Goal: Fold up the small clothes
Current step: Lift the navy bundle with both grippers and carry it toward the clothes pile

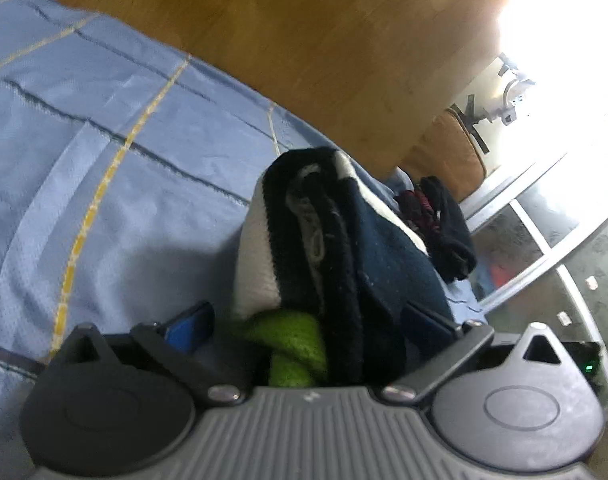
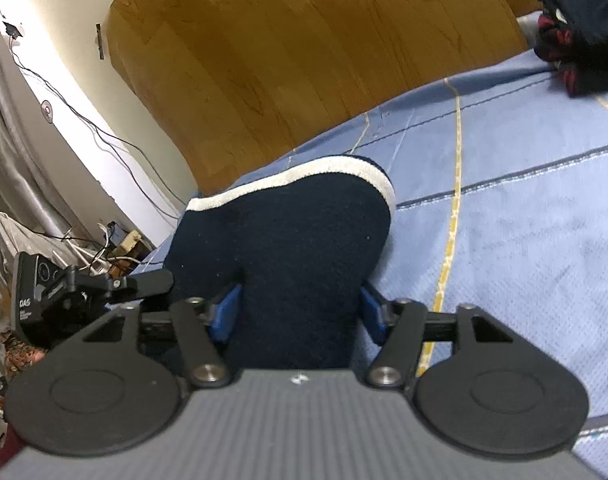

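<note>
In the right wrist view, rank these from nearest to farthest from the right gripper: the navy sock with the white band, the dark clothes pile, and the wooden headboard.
1. Navy sock: between the jaws of the right gripper, dead centre.
2. Dark clothes pile: on the blue bedspread, far upper right.
3. Wooden headboard: beyond the bed's edge, across the top. Its nearest stretch and the pile are close to call.

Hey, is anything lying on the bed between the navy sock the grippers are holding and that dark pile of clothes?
Nothing visible does. The right gripper holds the navy sock; only bare blue bedspread stretches toward the dark pile.
</note>
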A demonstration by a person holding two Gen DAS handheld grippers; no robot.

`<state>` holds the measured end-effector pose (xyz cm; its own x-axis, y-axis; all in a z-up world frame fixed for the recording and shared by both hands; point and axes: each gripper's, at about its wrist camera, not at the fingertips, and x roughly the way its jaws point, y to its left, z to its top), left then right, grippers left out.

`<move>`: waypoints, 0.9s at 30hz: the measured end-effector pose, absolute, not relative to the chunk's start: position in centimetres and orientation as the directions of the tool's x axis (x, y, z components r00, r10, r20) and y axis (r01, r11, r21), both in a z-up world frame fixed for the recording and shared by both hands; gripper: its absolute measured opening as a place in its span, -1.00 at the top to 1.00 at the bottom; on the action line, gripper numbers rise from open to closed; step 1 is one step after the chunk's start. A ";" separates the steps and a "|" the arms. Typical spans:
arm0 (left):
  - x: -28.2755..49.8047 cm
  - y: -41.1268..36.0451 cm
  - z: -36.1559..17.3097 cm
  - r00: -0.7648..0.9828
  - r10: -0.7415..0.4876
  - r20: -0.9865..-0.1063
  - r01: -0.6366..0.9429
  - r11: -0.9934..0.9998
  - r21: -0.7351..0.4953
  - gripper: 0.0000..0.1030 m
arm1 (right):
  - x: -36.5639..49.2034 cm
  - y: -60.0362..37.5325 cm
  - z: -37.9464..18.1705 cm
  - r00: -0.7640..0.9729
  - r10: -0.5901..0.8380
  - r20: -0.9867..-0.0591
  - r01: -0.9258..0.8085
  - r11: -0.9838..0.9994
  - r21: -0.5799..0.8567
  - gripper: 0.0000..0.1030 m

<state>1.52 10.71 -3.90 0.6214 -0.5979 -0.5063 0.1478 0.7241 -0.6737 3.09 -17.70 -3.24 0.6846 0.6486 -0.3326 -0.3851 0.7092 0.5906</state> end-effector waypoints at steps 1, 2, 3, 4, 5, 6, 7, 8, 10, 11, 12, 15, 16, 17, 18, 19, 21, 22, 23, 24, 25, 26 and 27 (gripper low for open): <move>1.6 10.6 -3.9 0.610 -0.614 -0.501 0.153 0.711 -0.686 -0.99 | 3.0 -17.9 -3.4 0.675 0.657 -0.335 -0.390 0.704 0.593 -0.47; 1.6 10.3 -4.0 0.595 -0.632 -0.496 0.167 0.701 -0.693 -1.00 | 2.9 -18.1 -3.6 0.662 0.667 -0.341 -0.395 0.697 0.598 -0.49; 1.5 9.9 -4.1 0.583 -0.645 -0.494 0.185 0.698 -0.692 -0.99 | 2.8 -18.1 -3.9 0.651 0.675 -0.346 -0.395 0.691 0.605 -0.50; 1.5 9.3 -4.2 0.573 -0.654 -0.494 0.207 0.698 -0.686 -0.99 | 2.7 -18.1 -4.2 0.648 0.682 -0.340 -0.397 0.683 0.613 -0.51; 1.4 8.5 -4.2 0.561 -0.665 -0.493 0.235 0.699 -0.675 -0.99 | 2.3 -18.1 -4.3 0.651 0.685 -0.327 -0.402 0.677 0.617 -0.51; 1.3 7.9 -4.3 0.557 -0.669 -0.493 0.259 0.703 -0.662 -0.99 | 2.2 -17.8 -4.2 0.653 0.686 -0.322 -0.404 0.675 0.617 -0.51; 1.3 7.1 -4.1 0.564 -0.658 -0.499 0.273 0.719 -0.639 -0.98 | 2.2 -17.3 -4.0 0.651 0.688 -0.321 -0.407 0.673 0.618 -0.51; 1.3 6.6 -4.0 0.572 -0.645 -0.506 0.287 0.735 -0.614 -0.97 | 2.3 -17.1 -4.0 0.641 0.698 -0.320 -0.414 0.665 0.622 -0.44; 1.3 5.8 -3.8 0.587 -0.616 -0.525 0.291 0.766 -0.573 -0.68 | 2.6 -16.4 -4.0 0.634 0.699 -0.332 -0.422 0.672 0.609 -0.27; 1.3 5.7 -3.6 0.597 -0.598 -0.534 0.279 0.779 -0.561 -0.58 | 2.6 -16.1 -3.8 0.638 0.691 -0.340 -0.428 0.685 0.589 -0.16; 1.4 5.7 -3.5 0.601 -0.592 -0.537 0.269 0.783 -0.562 -0.37 | 2.7 -16.0 -3.6 0.643 0.687 -0.338 -0.432 0.690 0.581 -0.12; 2.1 6.6 -2.9 0.604 -0.615 -0.507 0.251 0.751 -0.611 -0.12 | 3.0 -16.3 -3.1 0.654 0.693 -0.303 -0.439 0.674 0.594 0.00; 2.3 6.7 -2.5 0.609 -0.617 -0.498 0.256 0.747 -0.613 -0.12 | 3.1 -16.3 -2.8 0.663 0.690 -0.291 -0.450 0.677 0.582 0.03; 2.6 6.6 -2.0 0.619 -0.612 -0.492 0.261 0.751 -0.606 -0.12 | 3.2 -16.2 -2.5 0.672 0.686 -0.280 -0.462 0.683 0.565 0.05; 2.9 6.5 -1.6 0.629 -0.605 -0.489 0.266 0.758 -0.596 -0.12 | 3.4 -16.0 -2.0 0.683 0.679 -0.268 -0.476 0.693 0.541 0.05; 3.2 6.4 -1.2 0.639 -0.599 -0.483 0.270 0.762 -0.588 -0.12 | 3.6 -15.8 -1.5 0.695 0.672 -0.257 -0.490 0.704 0.514 0.05; 4.2 6.5 -0.6 0.655 -0.592 -0.470 0.272 0.764 -0.585 -0.12 | 4.7 -15.5 -0.8 0.707 0.665 -0.240 -0.507 0.714 0.483 0.05; 4.8 6.6 -0.3 0.659 -0.591 -0.465 0.269 0.763 -0.588 -0.12 | 5.3 -15.5 -0.6 0.708 0.666 -0.234 -0.510 0.712 0.483 0.05; 5.5 6.7 0.0 0.663 -0.591 -0.460 0.265 0.760 -0.593 -0.12 | 6.0 -15.6 -0.4 0.709 0.667 -0.227 -0.512 0.709 0.485 0.05; 6.2 6.7 0.3 0.665 -0.589 -0.459 0.261 0.760 -0.596 -0.12 | 6.7 -15.6 -0.1 0.711 0.667 -0.222 -0.513 0.708 0.485 0.05; 6.8 6.6 0.5 0.666 -0.585 -0.462 0.257 0.762 -0.594 -0.12 | 7.2 -15.6 0.0 0.715 0.665 -0.219 -0.513 0.710 0.482 0.05; 7.5 6.4 0.8 0.667 -0.581 -0.467 0.256 0.767 -0.589 -0.12 | 7.7 -15.7 0.2 0.719 0.661 -0.215 -0.512 0.713 0.479 0.05; 8.1 6.0 1.0 0.666 -0.579 -0.470 0.257 0.770 -0.584 -0.12 | 8.2 -15.9 0.4 0.725 0.655 -0.212 -0.508 0.717 0.478 0.05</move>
<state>8.11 5.95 1.02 0.6660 -0.5789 -0.4704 0.2572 0.7701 -0.5837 8.24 -15.91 0.36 0.7255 0.6549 -0.2117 -0.5075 0.7168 0.4782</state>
